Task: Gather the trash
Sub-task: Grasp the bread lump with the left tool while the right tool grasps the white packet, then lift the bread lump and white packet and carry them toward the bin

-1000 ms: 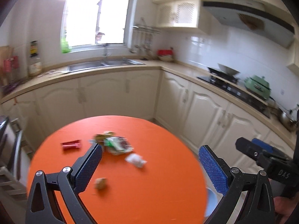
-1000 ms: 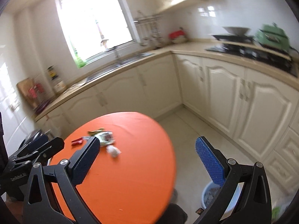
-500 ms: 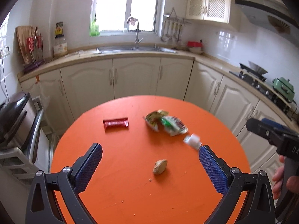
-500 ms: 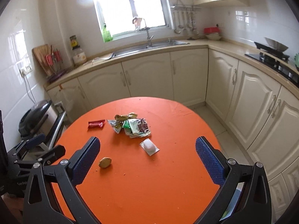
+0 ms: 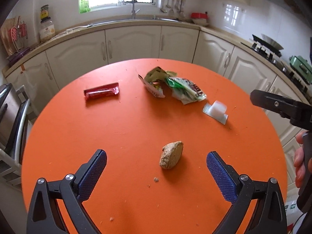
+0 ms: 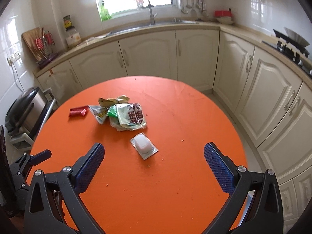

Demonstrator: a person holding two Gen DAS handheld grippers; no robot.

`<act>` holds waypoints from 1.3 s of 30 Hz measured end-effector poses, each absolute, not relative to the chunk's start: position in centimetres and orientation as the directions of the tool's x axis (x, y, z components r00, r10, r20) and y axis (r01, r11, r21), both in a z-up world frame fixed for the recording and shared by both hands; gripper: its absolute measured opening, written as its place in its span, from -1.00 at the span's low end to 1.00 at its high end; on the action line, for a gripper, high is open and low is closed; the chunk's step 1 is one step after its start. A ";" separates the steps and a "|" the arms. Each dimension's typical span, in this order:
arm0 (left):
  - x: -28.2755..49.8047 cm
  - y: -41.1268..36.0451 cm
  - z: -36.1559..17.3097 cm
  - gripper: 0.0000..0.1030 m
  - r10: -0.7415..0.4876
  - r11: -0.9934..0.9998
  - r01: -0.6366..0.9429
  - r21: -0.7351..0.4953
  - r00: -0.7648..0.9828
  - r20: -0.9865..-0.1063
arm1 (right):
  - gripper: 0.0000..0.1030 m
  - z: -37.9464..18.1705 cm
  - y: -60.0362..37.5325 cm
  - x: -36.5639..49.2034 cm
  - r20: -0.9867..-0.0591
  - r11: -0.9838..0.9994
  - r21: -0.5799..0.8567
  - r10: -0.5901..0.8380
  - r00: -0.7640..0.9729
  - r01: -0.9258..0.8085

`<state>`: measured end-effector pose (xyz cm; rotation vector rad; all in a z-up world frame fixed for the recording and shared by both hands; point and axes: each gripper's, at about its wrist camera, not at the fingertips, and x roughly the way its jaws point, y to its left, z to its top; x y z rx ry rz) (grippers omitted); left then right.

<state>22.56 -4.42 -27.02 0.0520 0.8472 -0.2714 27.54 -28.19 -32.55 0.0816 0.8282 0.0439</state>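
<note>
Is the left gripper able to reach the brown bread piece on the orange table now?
Probably yes. The left gripper is open and the bread piece lies apart on the orange table, roughly between its fingers, with only small crumbs nearby.

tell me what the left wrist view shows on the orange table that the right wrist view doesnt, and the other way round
Only the left wrist view shows the brown bread chunk, lying between the open left claw fingers, and a hand at the right edge.

Only the right wrist view shows the open right claw fingers.

Both show the orange table, the red wrapper, the crumpled green packets and the small white blister pack.
</note>
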 end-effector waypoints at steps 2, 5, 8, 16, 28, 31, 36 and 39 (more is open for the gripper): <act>24.0 -4.8 -27.7 0.72 -0.220 0.962 0.267 -0.065 0.605 -0.765 | 0.99 -33.4 -28.1 28.3 -0.745 0.996 0.090 0.080 0.663 -0.018; 25.3 -5.6 -28.7 0.26 -0.214 0.956 0.287 -0.051 0.575 -0.790 | 0.79 -35.2 -27.3 29.7 -0.771 0.996 0.072 0.083 0.631 -0.043; 26.1 -6.5 -28.7 0.09 -0.184 0.955 0.297 -0.003 0.585 -0.790 | 0.65 -36.5 -26.8 30.8 -0.789 0.996 0.059 0.084 0.609 -0.062; 27.5 -6.7 -28.4 -0.58 -0.213 0.953 0.302 -0.036 0.579 -0.787 | -0.38 -38.8 -24.8 31.9 -0.805 0.991 -0.017 0.063 0.589 -0.130; 27.3 -5.1 -26.8 -0.59 -0.242 0.959 0.268 -0.091 0.608 -0.757 | -0.52 -36.5 -27.3 27.6 -0.769 0.986 0.133 0.169 0.617 -0.104; 26.8 -5.7 -26.1 -0.59 -0.248 0.957 0.276 -0.089 0.621 -0.743 | -0.52 -35.2 -27.7 25.9 -0.755 0.986 0.135 0.165 0.635 -0.096; 24.7 -6.5 -25.1 -0.59 -0.264 0.949 0.305 -0.075 0.646 -0.716 | -0.52 -33.1 -29.0 22.6 -0.723 0.984 0.155 0.174 0.669 -0.088; 22.9 -8.0 -23.9 -0.59 -0.280 0.942 0.330 -0.063 0.666 -0.691 | -0.52 -32.0 -30.0 20.7 -0.708 0.985 0.157 0.165 0.687 -0.075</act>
